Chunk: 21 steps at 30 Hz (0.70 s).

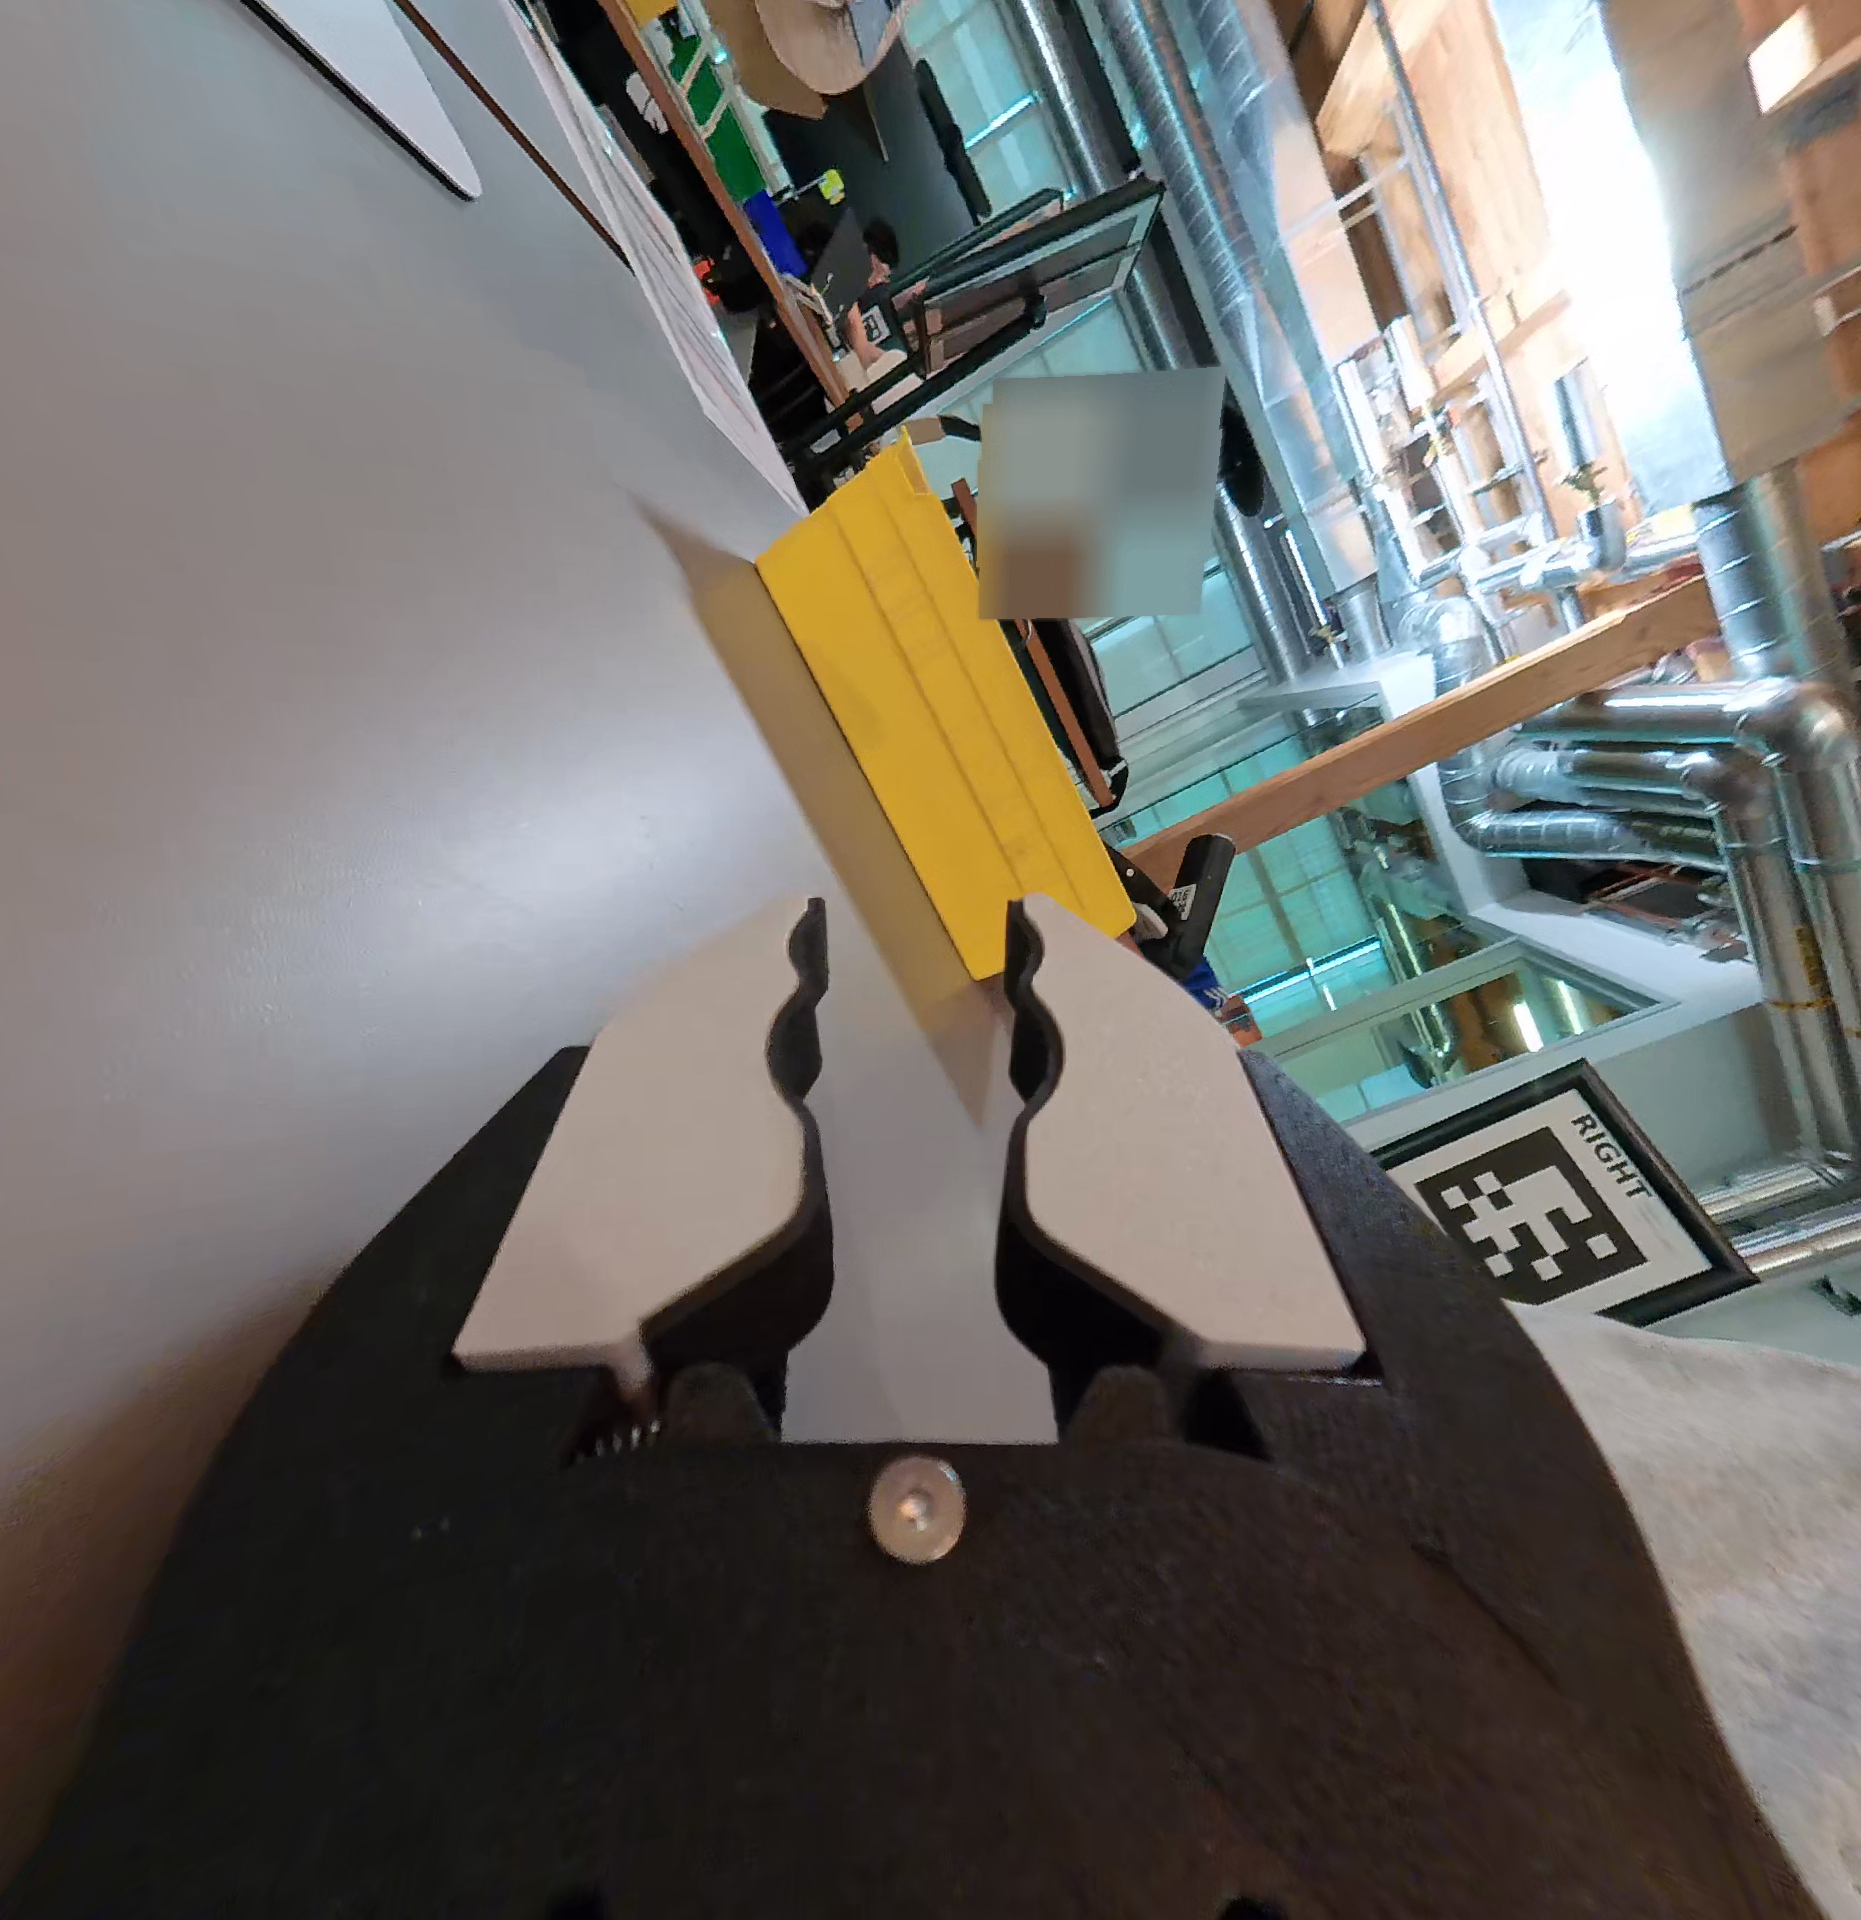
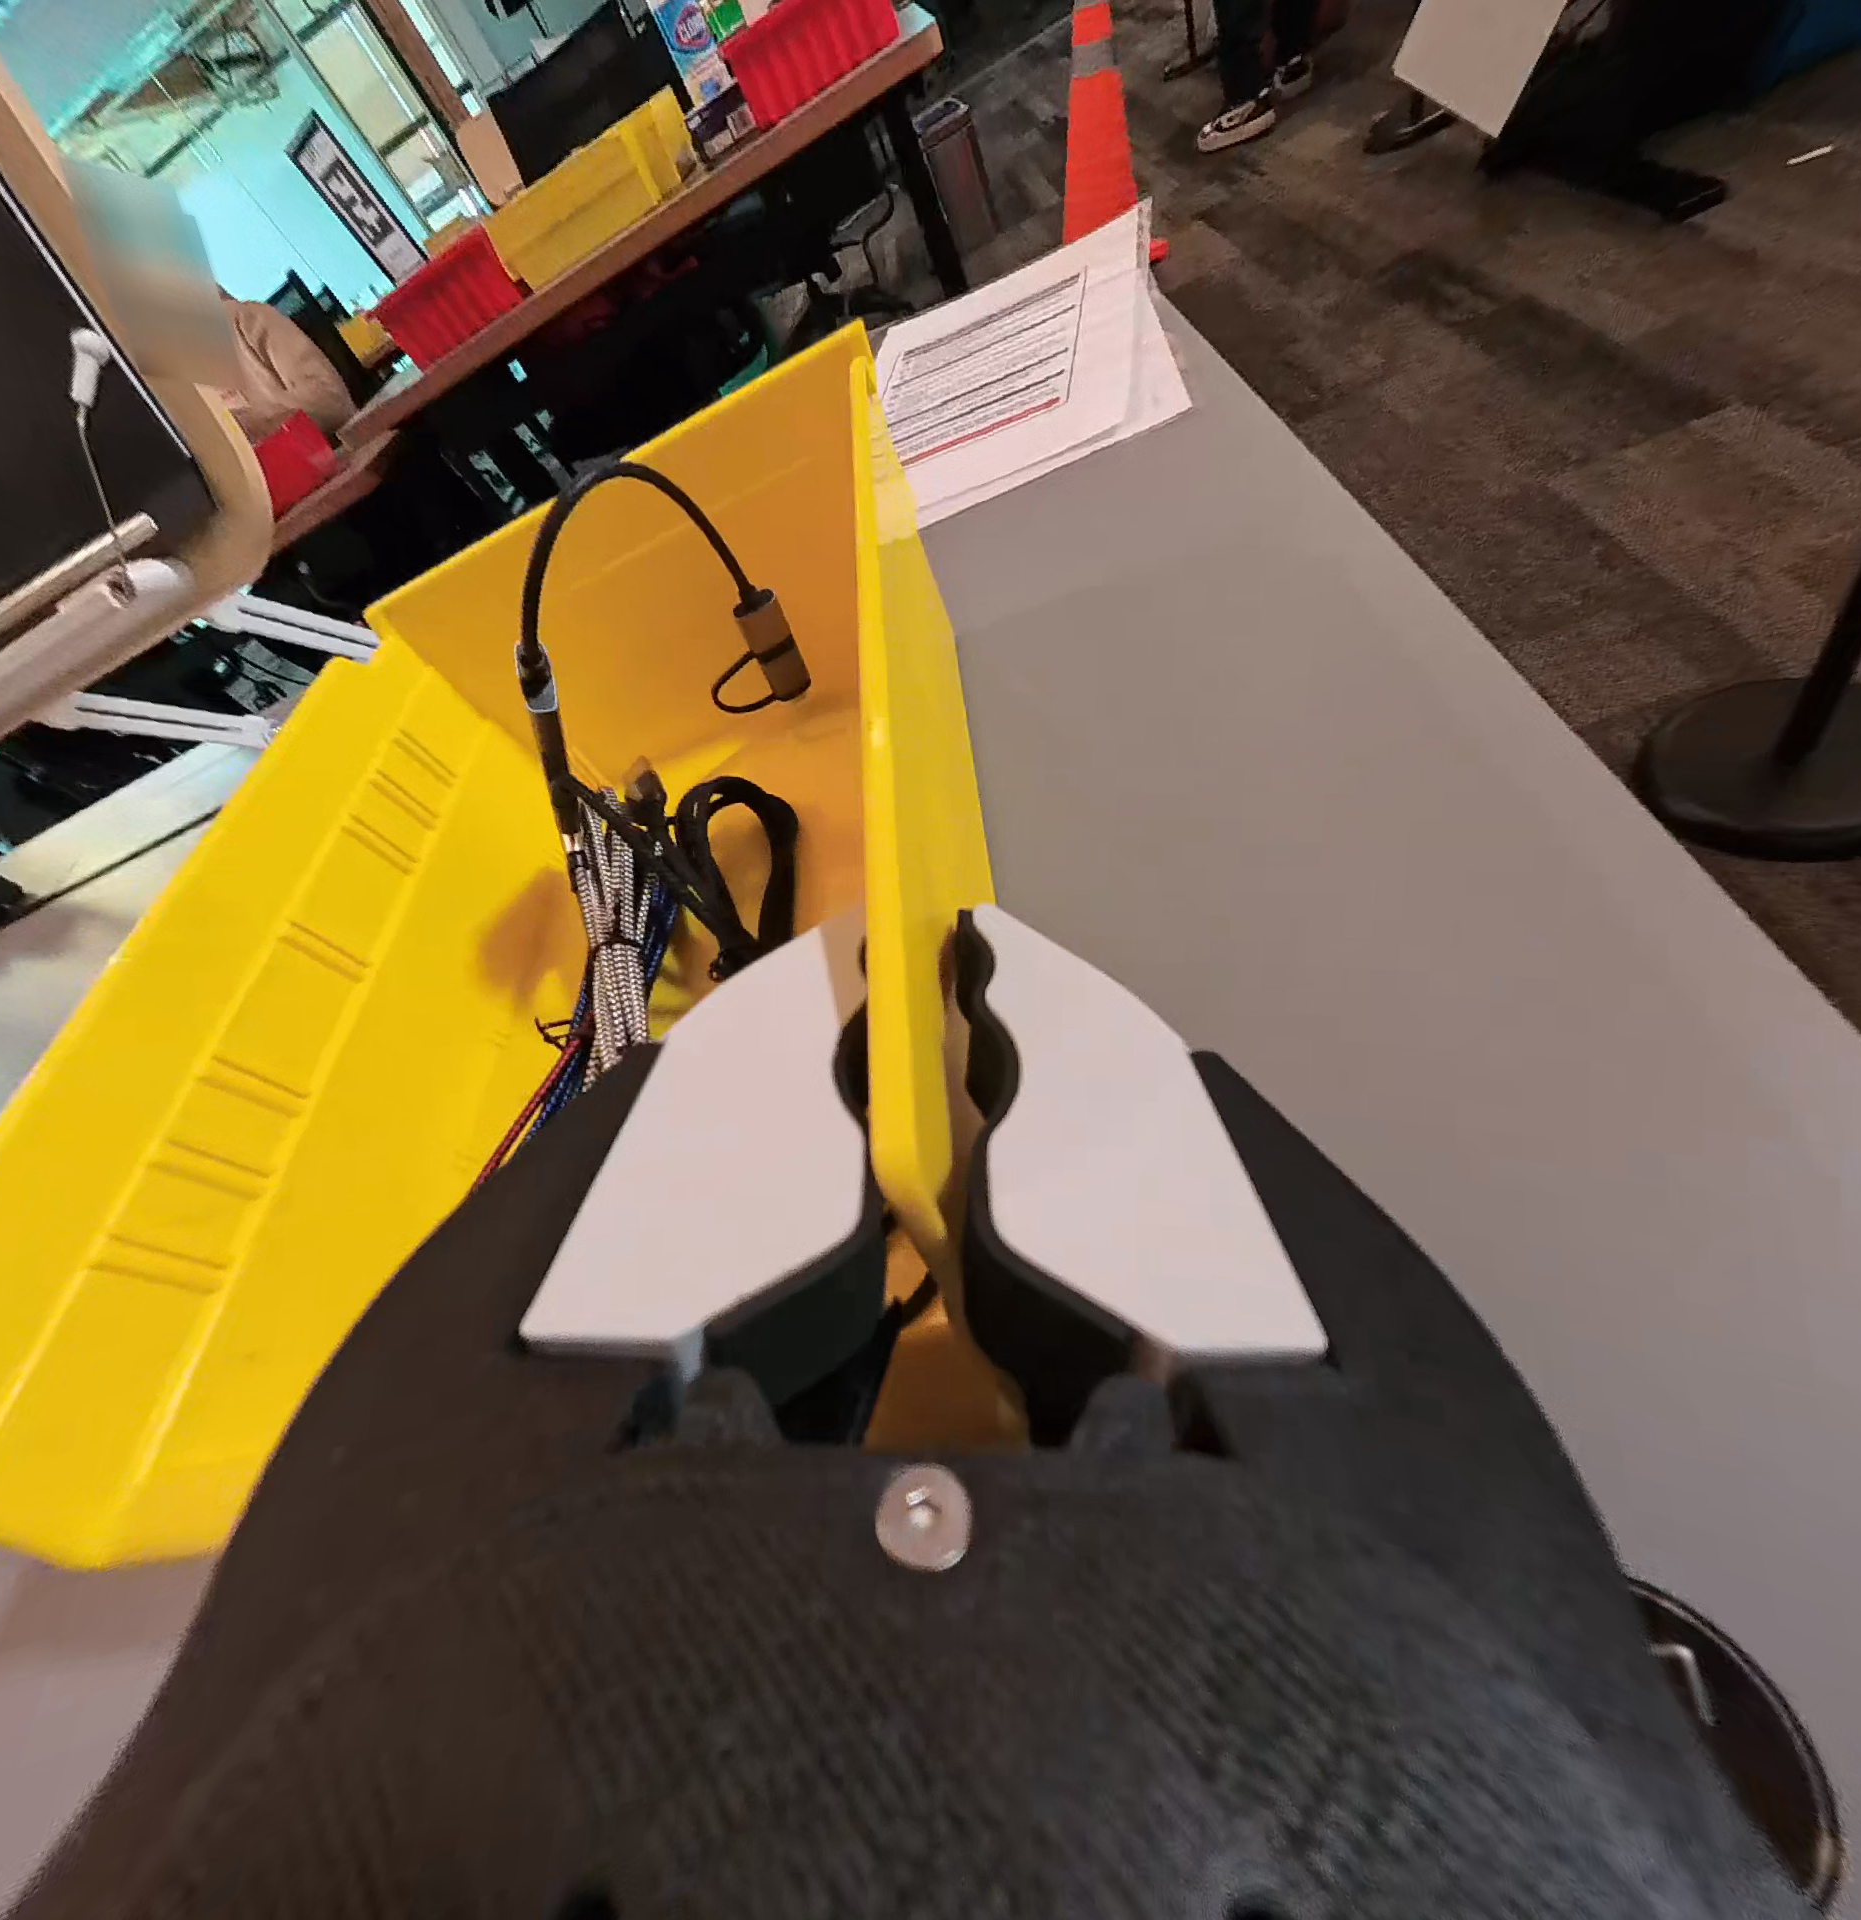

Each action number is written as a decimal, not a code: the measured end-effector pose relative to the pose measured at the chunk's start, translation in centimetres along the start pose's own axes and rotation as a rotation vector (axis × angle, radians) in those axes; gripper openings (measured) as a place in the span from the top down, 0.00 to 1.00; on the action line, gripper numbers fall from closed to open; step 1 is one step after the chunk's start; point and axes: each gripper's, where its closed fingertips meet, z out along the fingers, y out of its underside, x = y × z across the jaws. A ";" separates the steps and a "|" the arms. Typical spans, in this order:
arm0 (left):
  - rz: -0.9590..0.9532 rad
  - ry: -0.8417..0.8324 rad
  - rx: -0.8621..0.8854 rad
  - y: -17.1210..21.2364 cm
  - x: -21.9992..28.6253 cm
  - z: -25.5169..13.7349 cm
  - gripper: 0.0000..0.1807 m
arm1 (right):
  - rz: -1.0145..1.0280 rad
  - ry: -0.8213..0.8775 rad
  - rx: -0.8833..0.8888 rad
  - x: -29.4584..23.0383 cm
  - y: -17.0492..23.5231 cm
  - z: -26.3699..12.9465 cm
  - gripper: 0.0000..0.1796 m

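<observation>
Grey table (image 2: pixel 1269 831), right gripper (image 2: pixel 910 935) clamping yellow bin (image 2: pixel 230 1039) wall, left gripper (image 1: pixel 915 914) parted, empty.

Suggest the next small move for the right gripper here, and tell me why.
Probably a slow, short pull on the bin wall. The right gripper is shut on the side wall of the yellow bin, which sits on the grey table with braided cables loose inside. The left gripper is open and apart from the bin, so nothing steadies the other side.
</observation>
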 end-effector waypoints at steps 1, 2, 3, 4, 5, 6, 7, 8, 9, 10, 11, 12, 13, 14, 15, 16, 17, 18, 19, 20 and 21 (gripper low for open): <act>-0.004 0.005 0.002 0.0 0.0 0.0 0.81 | 0.030 -0.009 0.002 0.0 0.0 0.0 0.93; -0.006 0.008 0.000 0.0 0.1 0.0 0.81 | 0.065 -0.016 0.005 0.1 -0.1 0.0 0.94; -0.006 0.010 -0.002 0.0 0.1 0.0 0.81 | 0.082 -0.019 0.011 0.1 -0.2 0.0 0.94; -0.005 0.010 -0.005 0.1 0.1 0.0 0.81 | 0.090 -0.022 0.013 0.0 -0.3 0.0 0.94; -0.002 0.009 -0.007 0.1 0.1 0.1 0.80 | 0.090 -0.019 0.012 -0.1 -0.4 -0.1 0.95; 0.003 0.009 -0.009 0.2 0.2 0.1 0.80 | 0.094 -0.021 0.012 -0.4 -0.5 -0.2 0.95; 0.011 0.007 -0.010 0.2 0.2 0.1 0.80 | 0.098 -0.026 0.011 -0.8 -0.6 -0.3 0.95; 0.022 0.002 -0.011 0.2 0.3 0.2 0.80 | 0.106 -0.036 0.007 -1.2 -0.6 -0.4 0.95; 0.039 -0.003 -0.016 0.3 0.4 0.2 0.80 | 0.117 -0.058 0.006 -1.9 -0.5 -0.4 0.95; 0.065 -0.011 -0.021 0.4 0.5 0.3 0.80 | 0.123 -0.085 0.008 -2.7 -0.5 -0.5 0.95; 0.101 -0.025 -0.028 0.5 0.7 0.3 0.80 | 0.126 -0.118 0.011 -3.6 -0.5 -0.5 0.95; 0.145 -0.042 -0.037 0.7 0.9 0.4 0.80 | 0.124 -0.155 0.021 -4.7 -0.7 -0.5 0.96; 0.197 -0.064 -0.043 0.8 1.2 0.3 0.80 | 0.125 -0.198 0.047 -5.9 -1.1 -0.6 0.96; 0.259 -0.094 -0.041 0.7 1.5 0.2 0.79 | 0.132 -0.238 0.060 -7.1 -1.5 -0.7 0.96; 0.330 -0.129 -0.020 0.2 1.9 -0.1 0.78 | 0.140 -0.277 0.055 -8.3 -1.5 -0.7 0.96; 0.396 -0.163 0.016 -0.6 2.3 -0.4 0.72 | 0.143 -0.313 0.033 -9.5 -1.1 -0.6 0.96; 0.440 -0.194 0.052 -1.5 2.9 -0.9 0.67 | 0.140 -0.342 0.006 -10.5 -0.6 -0.4 0.96; 0.468 -0.226 0.076 -2.3 3.6 -1.5 0.63 | 0.141 -0.370 -0.024 -11.6 0.0 -0.3 0.96; 0.493 -0.258 0.088 -3.0 4.6 -2.2 0.59 | 0.138 -0.395 -0.053 -12.6 0.7 -0.1 0.96; 0.536 -0.300 0.090 -3.5 5.7 -2.9 0.55 | 0.121 -0.412 -0.077 -13.6 1.4 0.2 0.96; 0.595 -0.367 0.088 -4.1 6.8 -3.8 0.50 | 0.097 -0.425 -0.099 -14.6 1.9 0.4 0.96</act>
